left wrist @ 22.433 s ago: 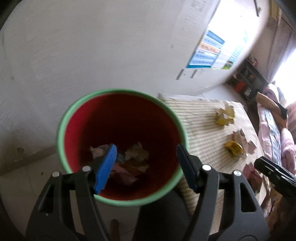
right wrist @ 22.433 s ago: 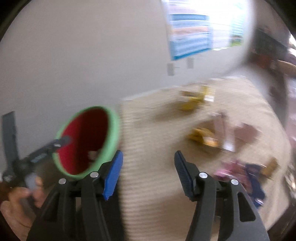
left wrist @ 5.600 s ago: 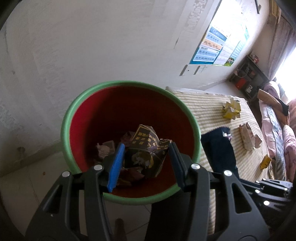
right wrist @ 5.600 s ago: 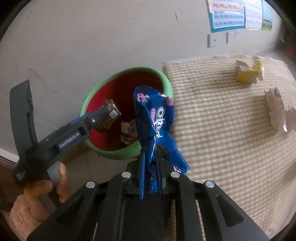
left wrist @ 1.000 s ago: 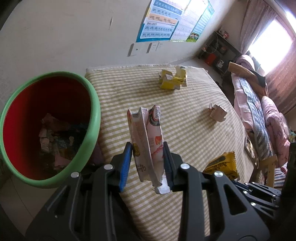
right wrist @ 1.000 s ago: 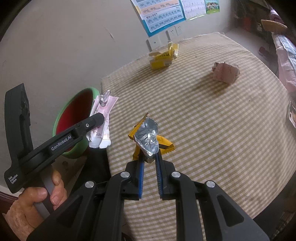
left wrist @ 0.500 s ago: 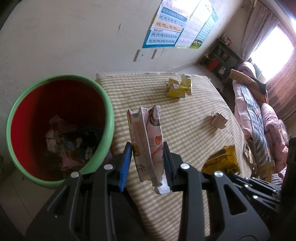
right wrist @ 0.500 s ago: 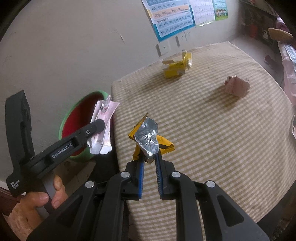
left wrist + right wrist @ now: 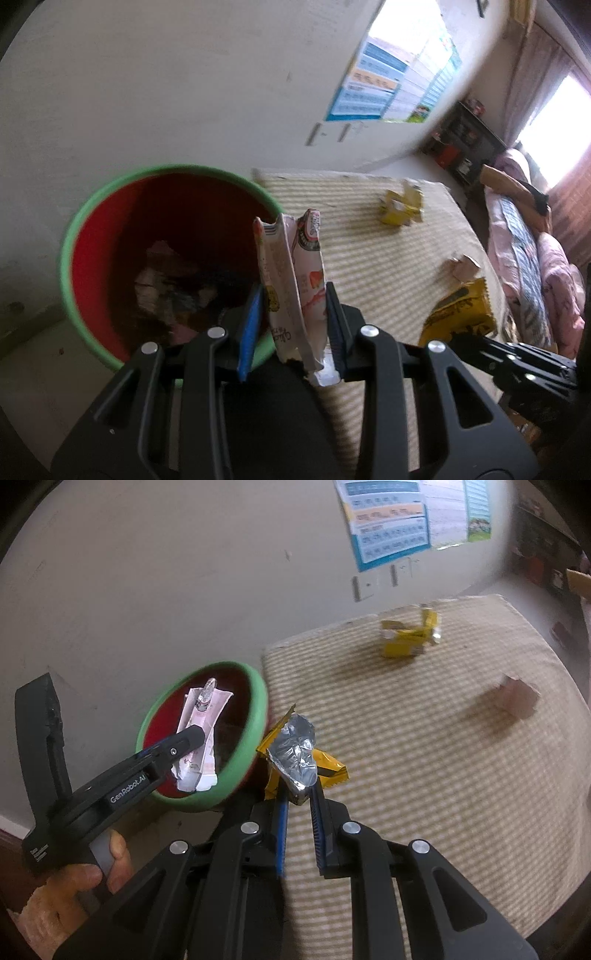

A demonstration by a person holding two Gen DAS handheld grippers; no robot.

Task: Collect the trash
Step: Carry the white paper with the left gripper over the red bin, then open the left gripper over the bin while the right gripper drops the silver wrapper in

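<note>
left claw clamps pink-white carton at bin rim | right claw clamps yellow foil wrapper beside bin | step: carry to bin | next: centre over bin, release | far desk: yellow scrap, pink scrap

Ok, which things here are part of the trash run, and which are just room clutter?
In the job:
- pink-and-white wrapper in the left gripper
- yellow foil wrapper in the right gripper
- red bin
- yellow carton and pink scrap on the checked table

Lying about:
- wall poster
- dark shelf
</note>
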